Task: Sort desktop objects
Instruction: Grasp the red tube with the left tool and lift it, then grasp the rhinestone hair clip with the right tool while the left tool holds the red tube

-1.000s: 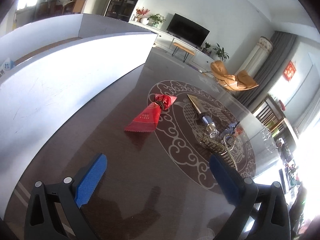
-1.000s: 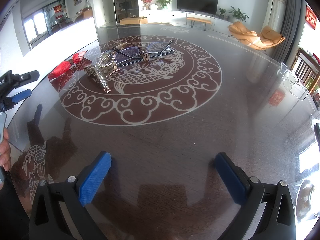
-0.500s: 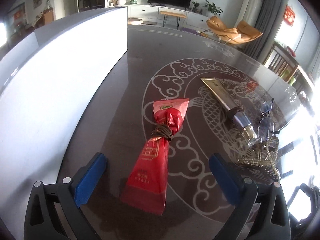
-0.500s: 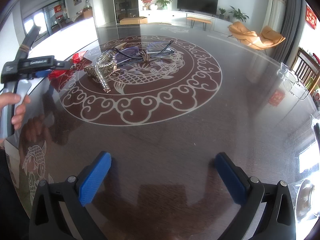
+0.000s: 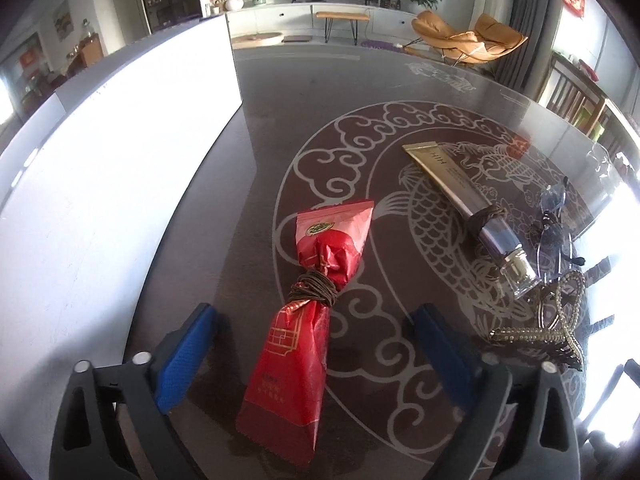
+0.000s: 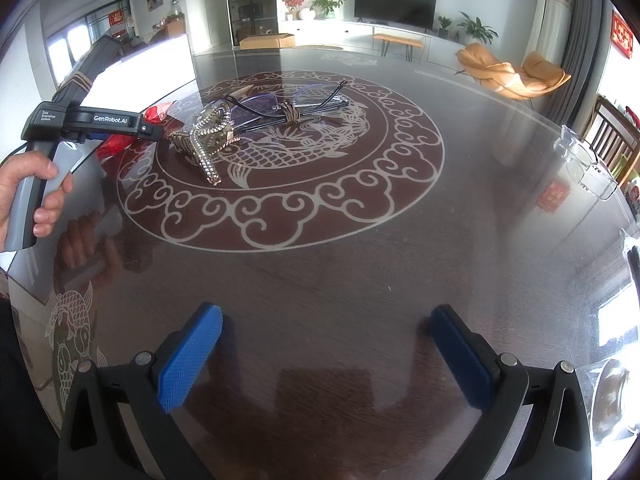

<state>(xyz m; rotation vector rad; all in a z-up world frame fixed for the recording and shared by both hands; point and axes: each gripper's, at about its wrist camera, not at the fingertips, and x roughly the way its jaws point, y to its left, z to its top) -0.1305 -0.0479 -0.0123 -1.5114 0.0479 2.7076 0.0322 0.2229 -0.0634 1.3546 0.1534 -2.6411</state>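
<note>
Red foil snack packet (image 5: 304,320), cinched mid-length with brown cord, lies between my left gripper (image 5: 316,356) pads on the dark glass table (image 5: 280,120); jaws closing, not touching yet. Packet print unreadable. White wall panel (image 5: 100,200) crowds the left; gold tube (image 5: 468,208) and rhinestone hair clip (image 5: 556,320) sit right. Right view: "GenRobot.AI" reads on the left gripper's body. Right gripper (image 6: 328,356) gapes over bare glass, plenty of room; eyeglasses (image 6: 288,108) well ahead.
</note>
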